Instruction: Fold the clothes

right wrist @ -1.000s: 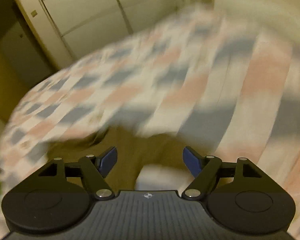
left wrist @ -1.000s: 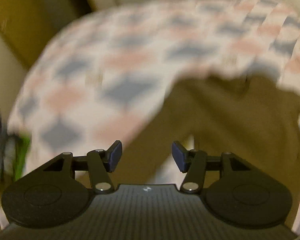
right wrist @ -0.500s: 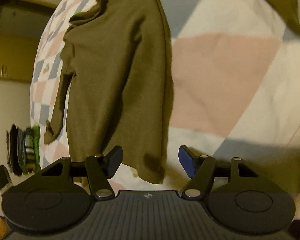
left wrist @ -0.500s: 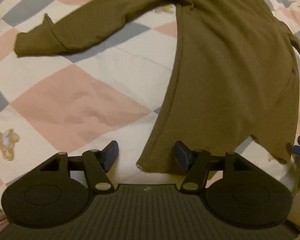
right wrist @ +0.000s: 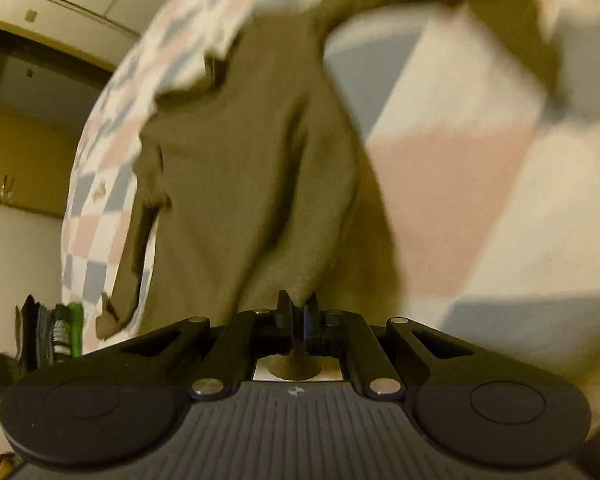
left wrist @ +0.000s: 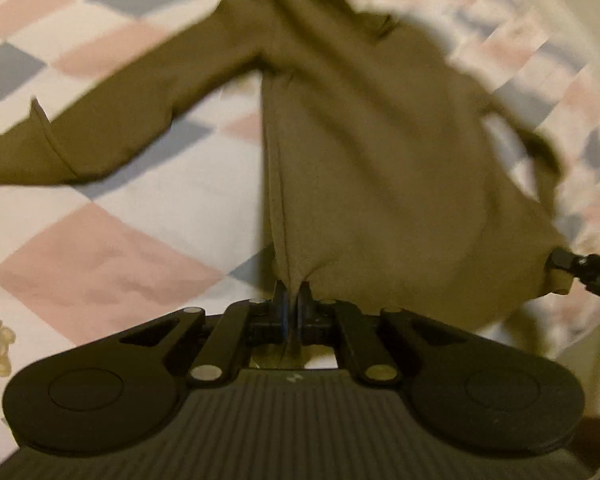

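An olive long-sleeved top lies spread on a checked bedspread, one sleeve stretched out to the left. My left gripper is shut on the hem's left corner, with cloth bunched between its blue pads. At the right edge of the left wrist view, the right gripper pinches the hem's other corner. In the right wrist view the same olive top runs away from my right gripper, which is shut on that hem corner. The hem between the two grips is lifted and taut, and both views are blurred by motion.
The bedspread of pink, grey and white squares covers the bed. Beyond the bed's left edge stand a cream wall and wardrobe doors. Dark and green clothes hang at the lower left.
Both grippers stood open over the hem's corners half a second ago and have since shut on them. The hem has risen off the bedspread.
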Tool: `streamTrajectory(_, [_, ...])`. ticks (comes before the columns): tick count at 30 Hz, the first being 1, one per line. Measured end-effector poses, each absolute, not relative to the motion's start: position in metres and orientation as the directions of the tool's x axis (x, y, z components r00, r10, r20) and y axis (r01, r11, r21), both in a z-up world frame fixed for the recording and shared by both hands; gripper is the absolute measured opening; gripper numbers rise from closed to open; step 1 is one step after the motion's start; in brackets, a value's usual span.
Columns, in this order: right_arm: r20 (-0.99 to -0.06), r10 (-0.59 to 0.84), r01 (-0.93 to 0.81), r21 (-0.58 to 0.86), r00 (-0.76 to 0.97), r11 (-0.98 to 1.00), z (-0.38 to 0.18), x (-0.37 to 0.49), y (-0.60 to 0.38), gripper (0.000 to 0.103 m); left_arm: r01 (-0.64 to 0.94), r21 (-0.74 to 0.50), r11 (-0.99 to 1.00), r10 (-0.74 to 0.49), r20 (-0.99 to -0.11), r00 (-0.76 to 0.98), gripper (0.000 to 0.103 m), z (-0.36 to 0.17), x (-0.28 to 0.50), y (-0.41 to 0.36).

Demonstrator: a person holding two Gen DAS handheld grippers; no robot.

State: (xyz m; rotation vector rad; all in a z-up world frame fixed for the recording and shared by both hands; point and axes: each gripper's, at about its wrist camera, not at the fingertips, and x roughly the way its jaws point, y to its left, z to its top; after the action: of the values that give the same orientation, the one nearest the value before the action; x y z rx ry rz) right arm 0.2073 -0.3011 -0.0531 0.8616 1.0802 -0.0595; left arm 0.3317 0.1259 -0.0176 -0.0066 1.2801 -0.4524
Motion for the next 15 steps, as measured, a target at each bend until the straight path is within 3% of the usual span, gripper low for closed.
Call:
streamTrajectory(3, [-0.813, 0.264, 0.462, 0.526, 0.519, 0.714, -0.014, 0.183, -0.342, 0.004, 0.332, -0.277, 0.902, -0.359, -0.908, 0.218, 0.002, 0.006, 0.304, 0.133])
streamTrajectory(7, [-0.830, 0.225, 0.468, 0.487, 0.510, 0.737, 0.009, 0.166, -0.367, 0.001, 0.306, -0.283, 0.909, -0.342, -0.927, 0.157, 0.002, -0.015, 0.274, 0.125])
streamTrajectory(15, [-0.948, 0.237, 0.464, 0.312, 0.214, 0.829, -0.081, 0.141, -0.334, 0.001, 0.277, -0.054, 0.959, -0.077, -0.994, 0.075, 0.003, -0.103, 0.247, 0.102])
